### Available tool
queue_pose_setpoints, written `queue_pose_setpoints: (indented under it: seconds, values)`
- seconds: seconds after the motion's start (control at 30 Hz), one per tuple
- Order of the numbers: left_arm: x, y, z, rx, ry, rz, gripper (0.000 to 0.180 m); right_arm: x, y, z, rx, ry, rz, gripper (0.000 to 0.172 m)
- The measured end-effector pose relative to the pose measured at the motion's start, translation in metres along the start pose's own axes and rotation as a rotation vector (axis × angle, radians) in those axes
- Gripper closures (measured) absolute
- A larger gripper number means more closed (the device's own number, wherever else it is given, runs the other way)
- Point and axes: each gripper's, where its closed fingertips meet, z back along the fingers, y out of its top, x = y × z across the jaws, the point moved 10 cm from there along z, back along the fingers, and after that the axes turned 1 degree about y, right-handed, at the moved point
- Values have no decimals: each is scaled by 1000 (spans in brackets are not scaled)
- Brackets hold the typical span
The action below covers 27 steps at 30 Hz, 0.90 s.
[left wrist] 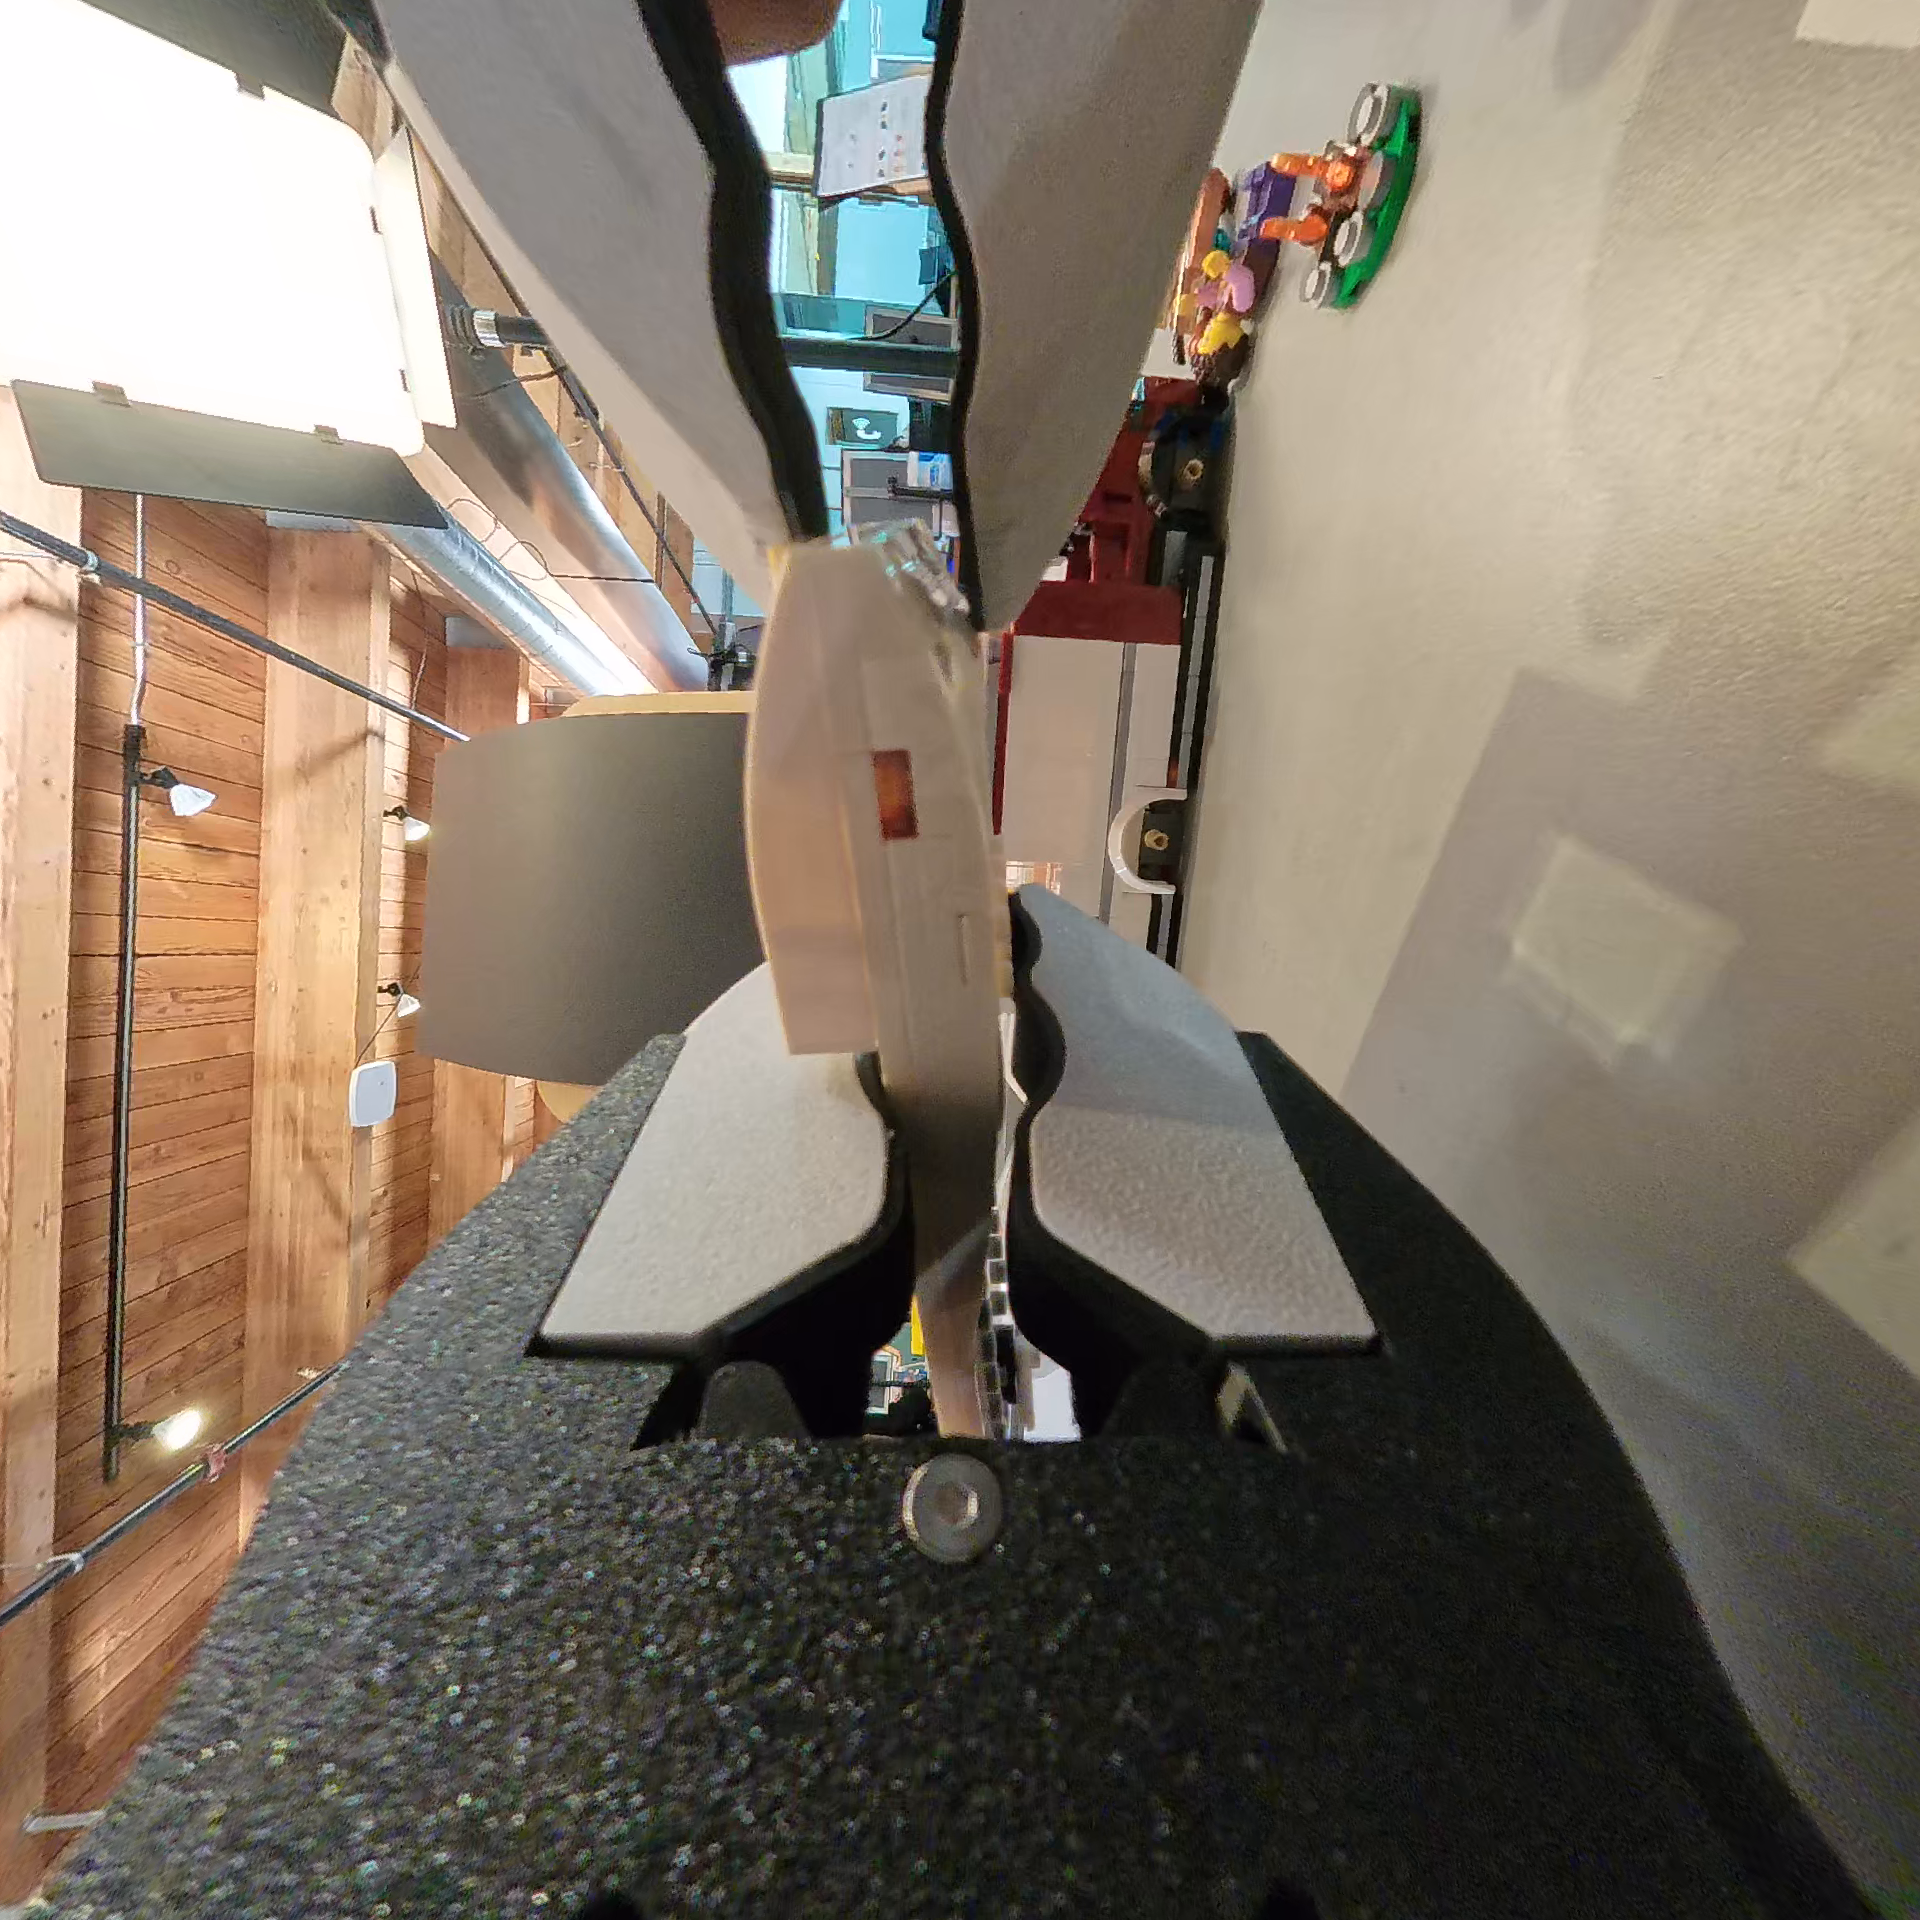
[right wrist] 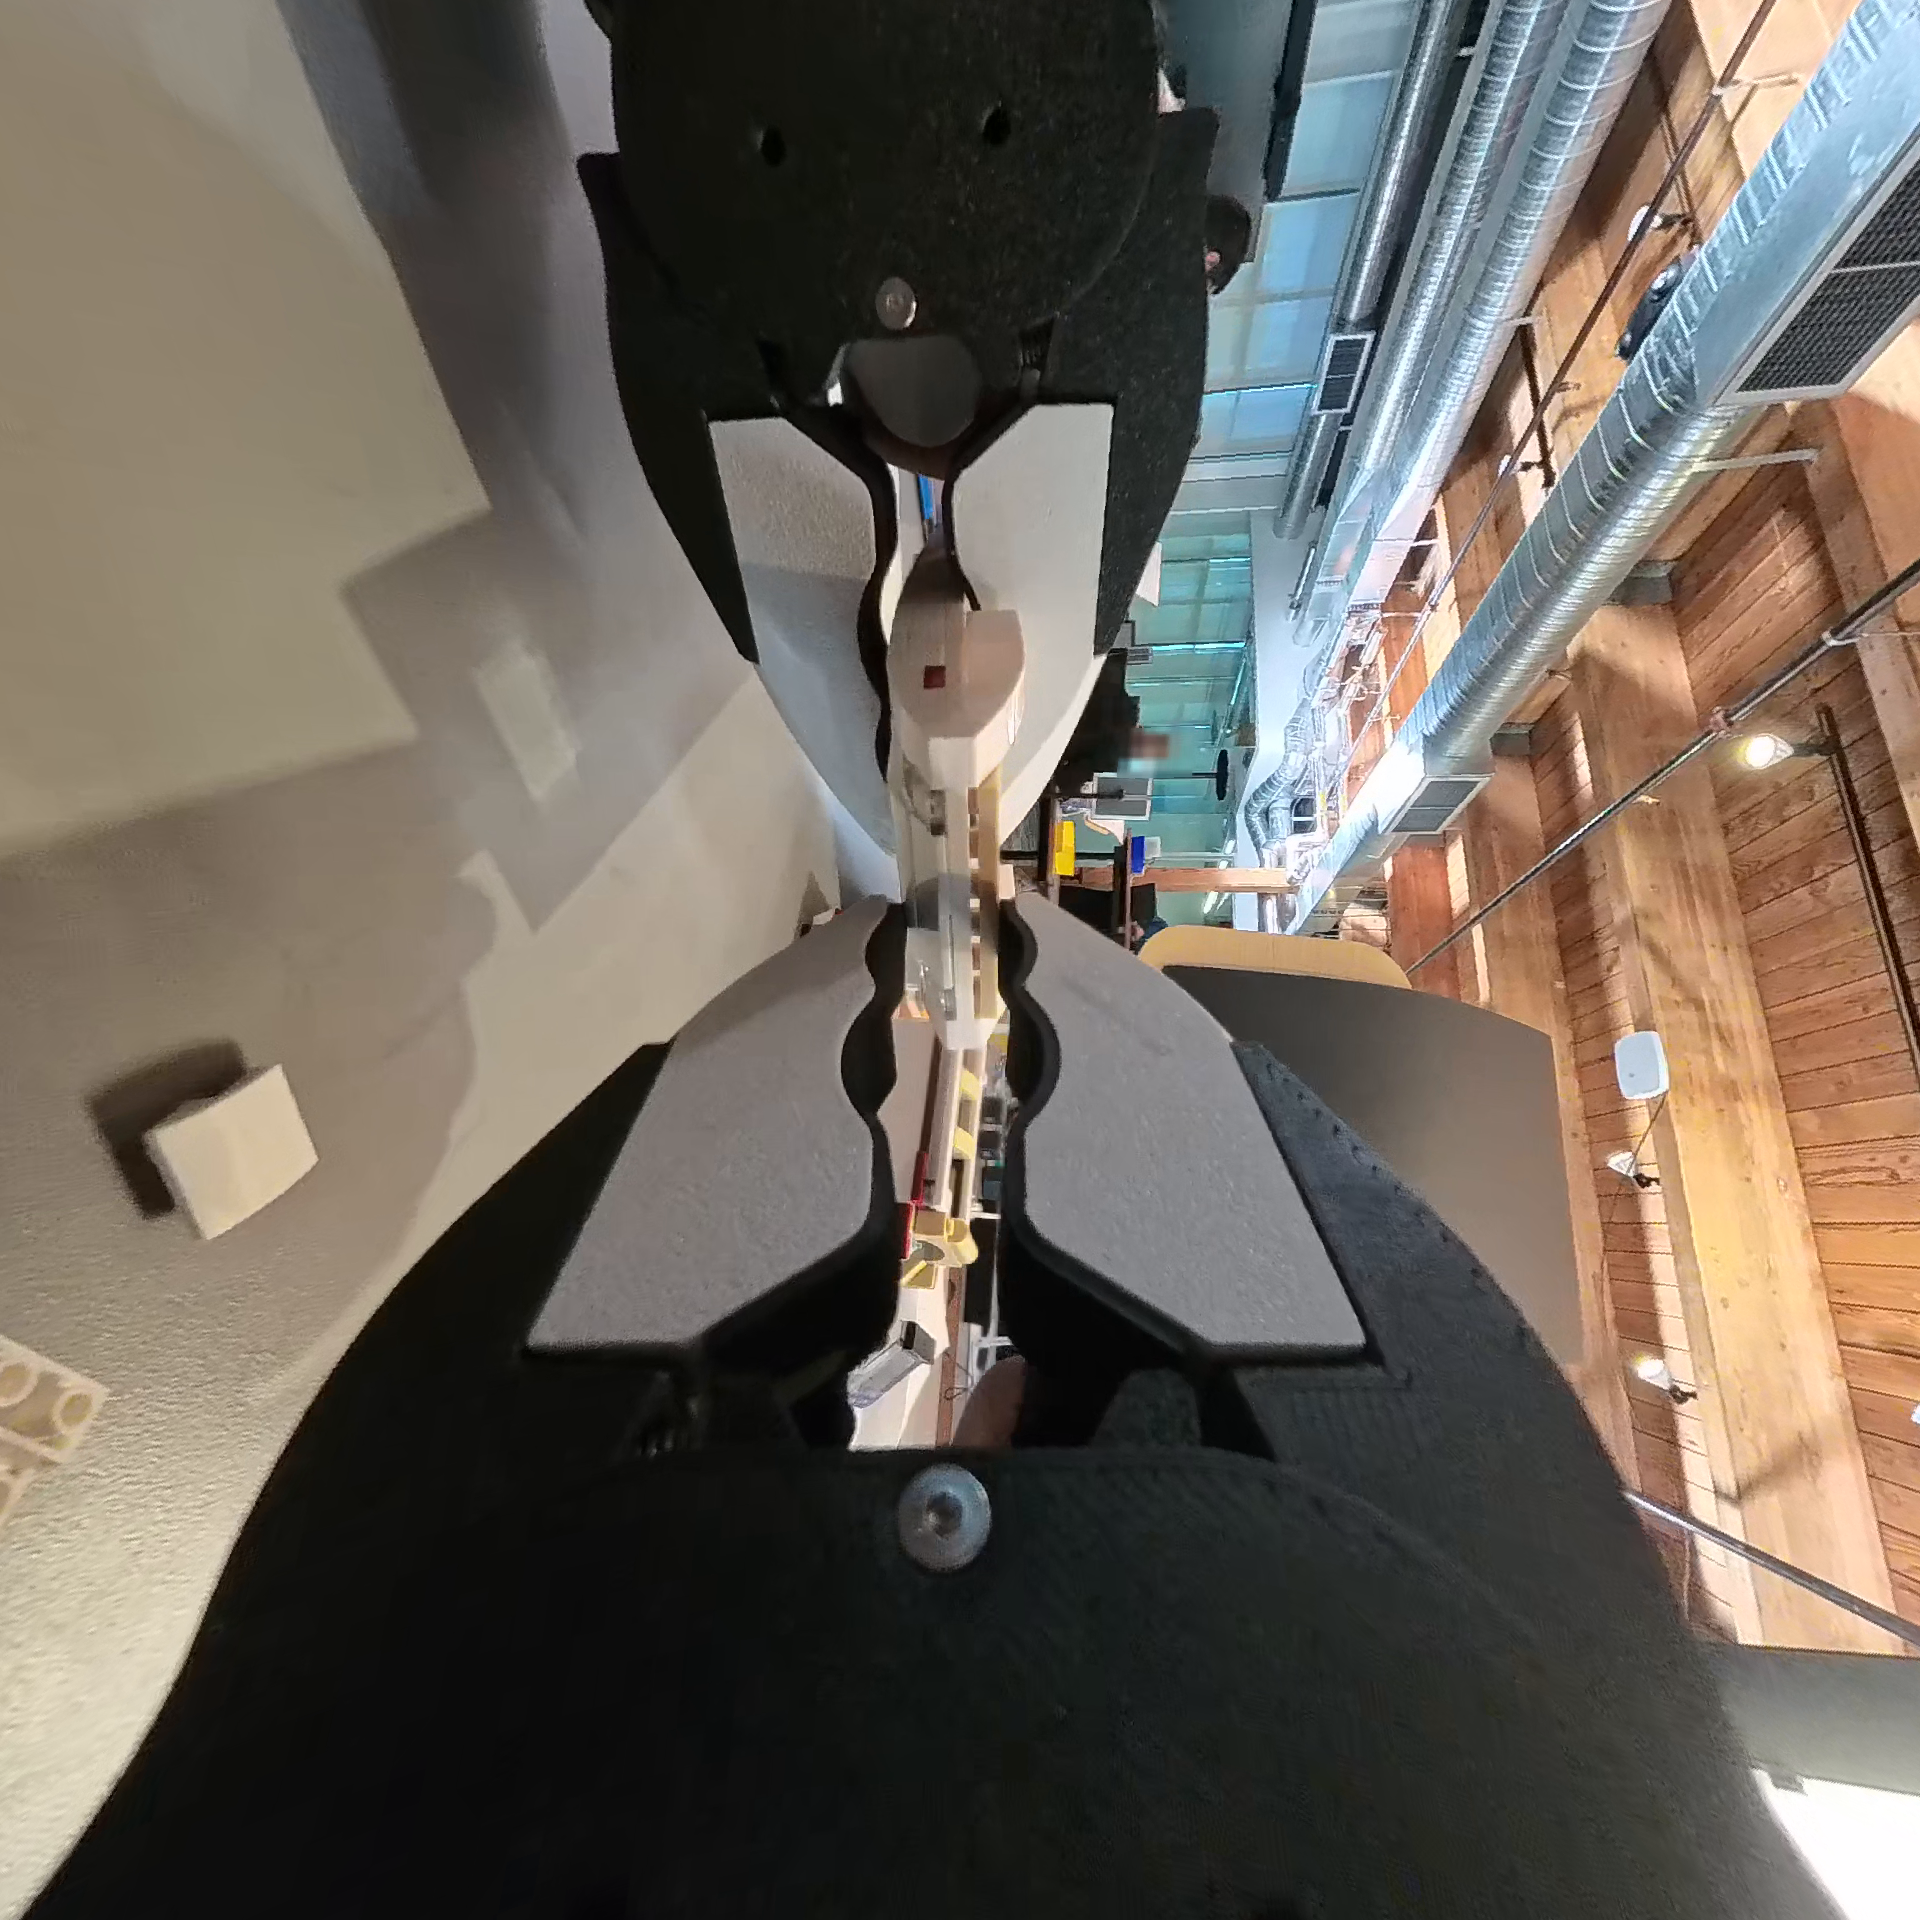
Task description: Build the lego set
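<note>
A flat white brick assembly (left wrist: 873, 790) with a small orange-red tile on its side is held in the air between both grippers. My left gripper (left wrist: 914, 966) is shut on its near end, with both pads pressing on it. My right gripper (left wrist: 894, 582) reaches in from the top of the left wrist view and pinches the far end, where a clear piece sits. In the right wrist view my right gripper (right wrist: 951, 935) is shut on the tan-edged end of the white assembly (right wrist: 956, 675). The left gripper (right wrist: 951, 707) clamps the rounded end opposite.
The grey table (left wrist: 1558, 623) carries a colourful brick model on a green base (left wrist: 1340, 197) and a red and white brick build (left wrist: 1122, 727). A white block (right wrist: 229, 1153) and a tan brick (right wrist: 42, 1403) lie on it. A grey chair back (left wrist: 582, 894) stands behind. One gripper's finger ends stand about 5 cm off the other's.
</note>
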Motion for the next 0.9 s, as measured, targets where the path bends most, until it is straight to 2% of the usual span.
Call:
queue_pose_setpoints:
  seconds: [0.5,0.67,0.9]
  values:
    - [3,0,-1,-9,-11,-23,163,0,0,-3,-30,95,20,159]
    - [3,-2,-2,3,-25,7,165,2,0,-3,-21,45,-23,155]
    - [3,-2,-2,2,-32,7,166,0,1,-1,3,78,-30,144]
